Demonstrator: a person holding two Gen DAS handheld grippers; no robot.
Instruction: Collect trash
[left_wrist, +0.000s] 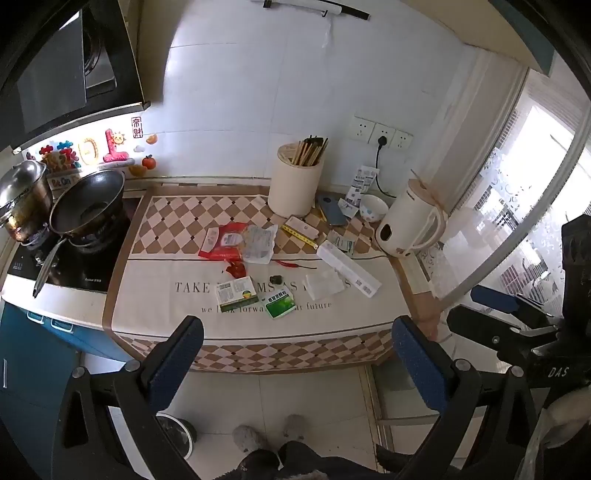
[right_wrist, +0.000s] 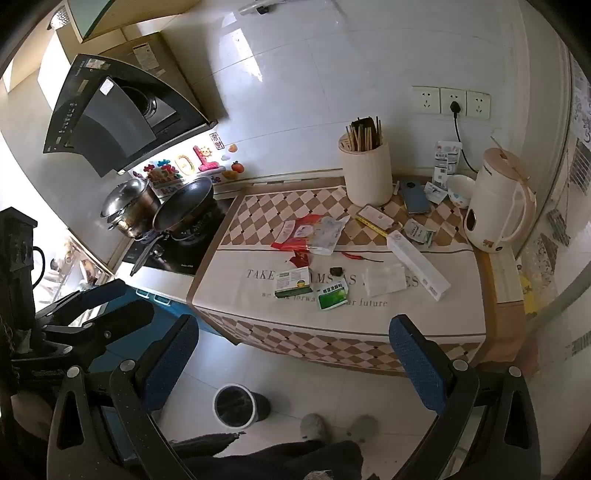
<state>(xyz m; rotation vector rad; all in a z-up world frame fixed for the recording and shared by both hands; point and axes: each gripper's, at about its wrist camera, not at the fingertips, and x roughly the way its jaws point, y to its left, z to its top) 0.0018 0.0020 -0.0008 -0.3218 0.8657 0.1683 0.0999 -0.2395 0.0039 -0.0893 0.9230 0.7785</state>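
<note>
Both tools — left (left_wrist: 295, 354) and right (right_wrist: 295, 350) — hung wide open and empty short of the tabletop (right_wrist: 369, 317), above the bin (right_wrist: 235, 405), presumably poised to choose among the litter near the green packet (right_wrist: 333, 293).

A checked cloth (left_wrist: 155, 306) on a kitchen counter reads "TAKE" and "future" near its front edge, partly covered by litter; "DAS" marks the right gripper (left_wrist: 517, 314) in the left wrist view.

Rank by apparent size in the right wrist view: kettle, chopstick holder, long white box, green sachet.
1. Kettle, though nearer than the holder, so that is unsure.
2. Chopstick holder.
3. Long white box.
4. Green sachet.
</note>
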